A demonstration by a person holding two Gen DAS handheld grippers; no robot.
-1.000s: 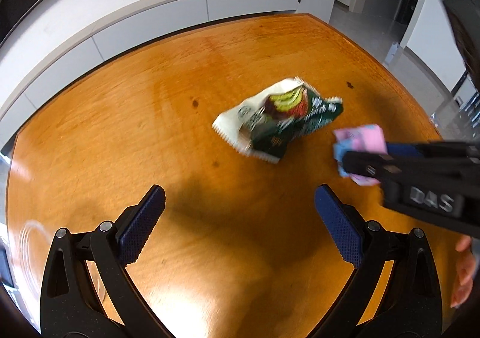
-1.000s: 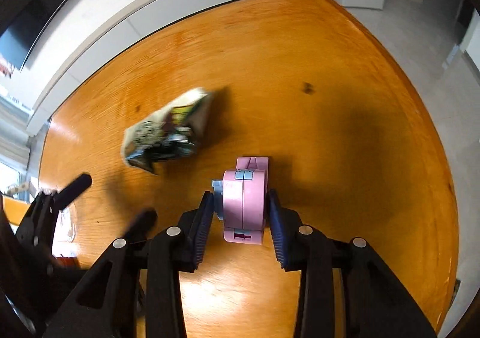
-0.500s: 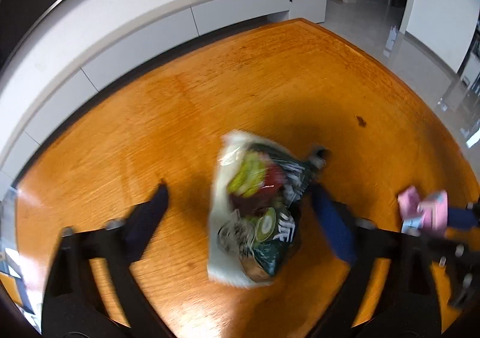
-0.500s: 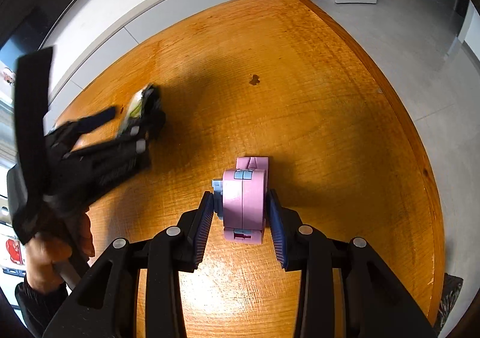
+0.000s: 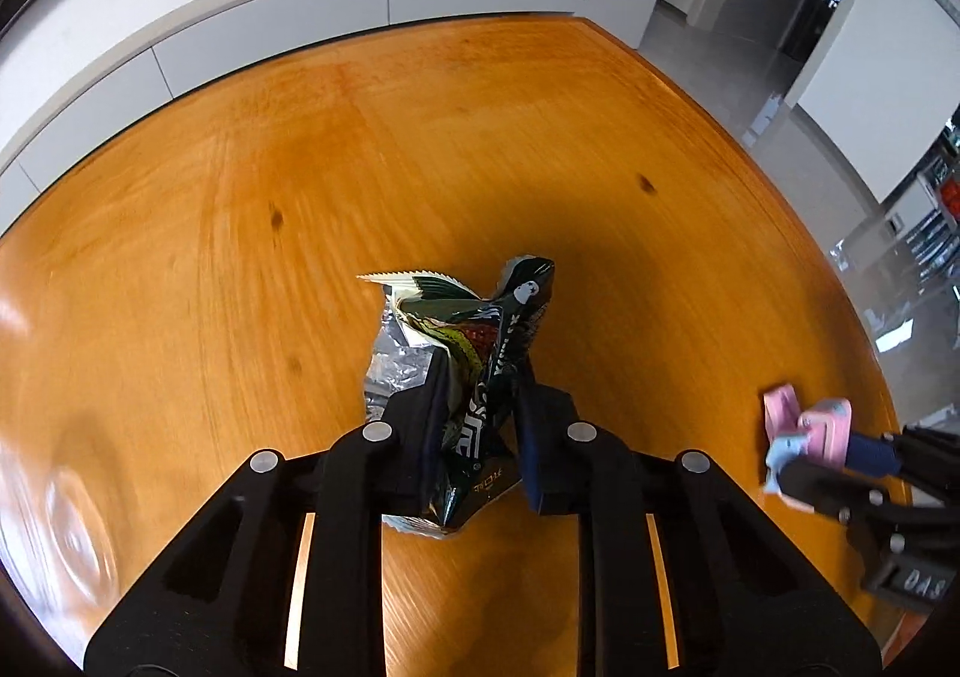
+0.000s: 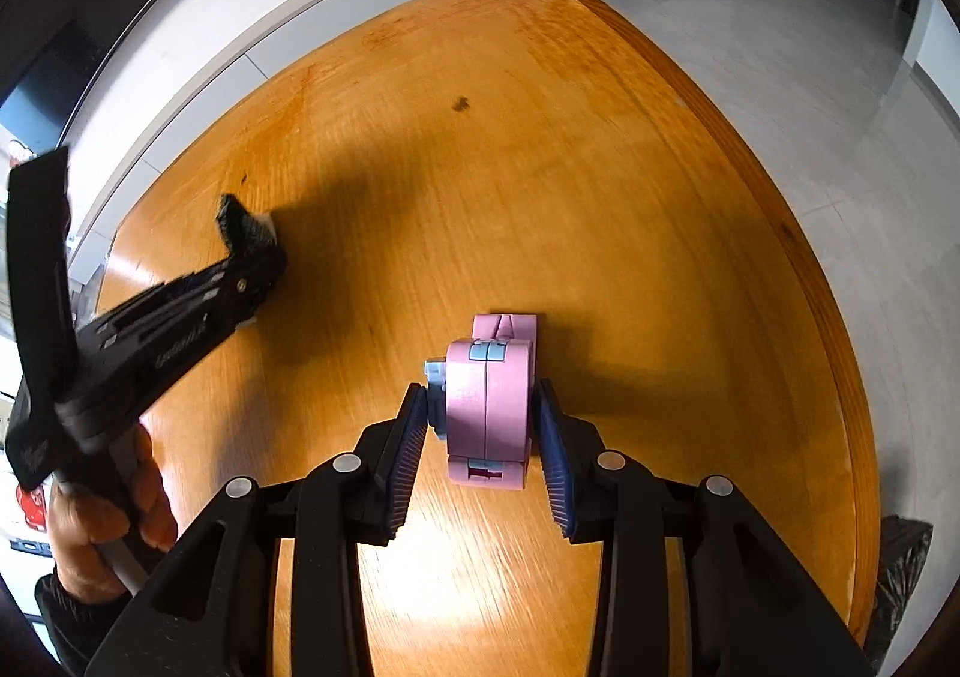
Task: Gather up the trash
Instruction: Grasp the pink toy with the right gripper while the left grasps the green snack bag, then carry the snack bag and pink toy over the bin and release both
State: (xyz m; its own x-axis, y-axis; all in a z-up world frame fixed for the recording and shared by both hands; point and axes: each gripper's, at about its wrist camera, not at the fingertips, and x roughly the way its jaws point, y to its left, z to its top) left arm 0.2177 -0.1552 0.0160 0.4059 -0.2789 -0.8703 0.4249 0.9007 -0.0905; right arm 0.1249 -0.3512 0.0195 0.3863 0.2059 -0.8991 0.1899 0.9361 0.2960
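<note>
Left wrist: left tongs (image 5: pixel 477 407) clenched on crumpled snack bag (image 5: pixel 474 341) over bench (image 5: pixel 240 233). Right tongs (image 6: pixel 485 425) grasping pink toy (image 6: pixel 489 401).

Black claw (image 5: pixel 477 425) — blue pads, silver screws

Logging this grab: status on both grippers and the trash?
Left gripper shut on snack bag, over table. Right gripper shut on pink toy. Nothing in the way.
</note>
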